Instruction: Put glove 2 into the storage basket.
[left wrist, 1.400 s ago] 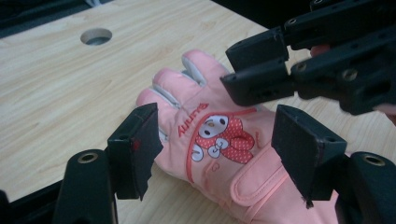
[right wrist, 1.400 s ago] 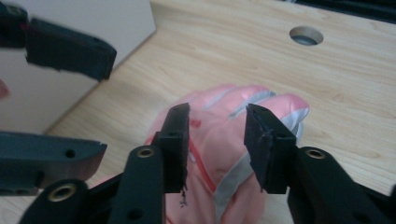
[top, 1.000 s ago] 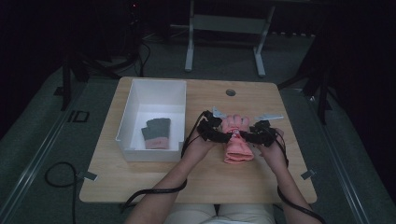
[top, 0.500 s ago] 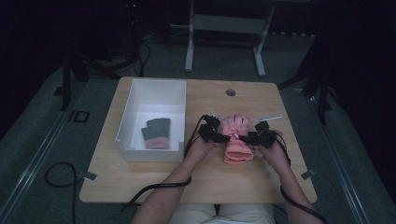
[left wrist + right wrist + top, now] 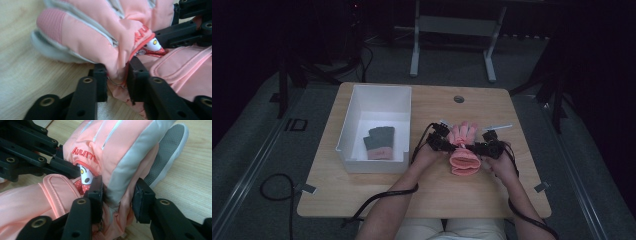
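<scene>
A pink padded glove lies on the wooden table, fingers pointing away from the person, cuff toward them. My left gripper holds its left side at the wrist. In the left gripper view the jaws have just been closing, and the gripper is shut on a pinched fold of the glove. My right gripper is at the glove's right side. Its jaws have also just been closing, and this gripper now presses the grey-edged fabric.
A white bin stands left of the hands with a dark grey glove with a pink cuff in it. A round hole sits near the table's far edge. Cables trail off the near edge.
The left hand has come down a little onto the glove's left side, and both grippers' jaws have narrowed onto the glove. The glove has stayed in place.
</scene>
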Demonstrator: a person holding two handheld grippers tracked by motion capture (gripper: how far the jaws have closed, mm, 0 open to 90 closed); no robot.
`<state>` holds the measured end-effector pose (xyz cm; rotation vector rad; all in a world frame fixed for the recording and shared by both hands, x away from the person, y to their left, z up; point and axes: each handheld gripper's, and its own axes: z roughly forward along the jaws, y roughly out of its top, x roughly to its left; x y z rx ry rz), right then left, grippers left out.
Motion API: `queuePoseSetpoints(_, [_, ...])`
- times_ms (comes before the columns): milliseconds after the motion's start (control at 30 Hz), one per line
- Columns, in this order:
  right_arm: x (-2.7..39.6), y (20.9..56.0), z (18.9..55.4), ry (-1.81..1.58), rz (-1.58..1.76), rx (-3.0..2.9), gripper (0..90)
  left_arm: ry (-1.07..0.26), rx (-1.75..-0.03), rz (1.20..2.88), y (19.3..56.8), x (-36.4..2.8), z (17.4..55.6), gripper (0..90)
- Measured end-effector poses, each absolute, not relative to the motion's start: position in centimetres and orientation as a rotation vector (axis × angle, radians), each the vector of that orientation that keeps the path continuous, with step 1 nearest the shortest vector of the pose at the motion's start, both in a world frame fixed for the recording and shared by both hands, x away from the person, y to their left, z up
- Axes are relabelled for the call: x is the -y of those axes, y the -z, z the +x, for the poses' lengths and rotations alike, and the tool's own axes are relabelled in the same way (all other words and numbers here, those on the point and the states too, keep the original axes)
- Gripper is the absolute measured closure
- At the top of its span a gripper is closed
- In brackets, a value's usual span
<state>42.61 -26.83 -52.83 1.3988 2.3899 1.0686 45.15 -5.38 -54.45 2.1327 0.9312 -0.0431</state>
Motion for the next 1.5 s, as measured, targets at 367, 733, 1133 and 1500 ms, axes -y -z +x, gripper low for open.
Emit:
queuePoseSetpoints(367, [27.9, 51.0, 41.4, -1.177, 1.394, -2.340, 67.8, 0.001, -0.869, 2.129, 51.6, 5.7, 44.1, 79.3])
queuePoseSetpoints(733, [27.4, 47.5, 40.2, -1.223, 1.332, -2.290, 67.7, -0.095, -0.826, 2.152, 47.3, 5.4, 42.9, 79.7])
queuePoseSetpoints(1133, [25.9, 43.8, 39.6, -1.293, 1.258, -2.266, 67.8, -0.162, -0.803, 2.154, 42.8, 3.4, 42.0, 79.7])
queuePoseSetpoints(1500, [23.8, 40.2, 39.3, -1.331, 1.201, -2.231, 67.8, -0.232, -0.788, 2.174, 38.6, 1.4, 41.5, 79.7])
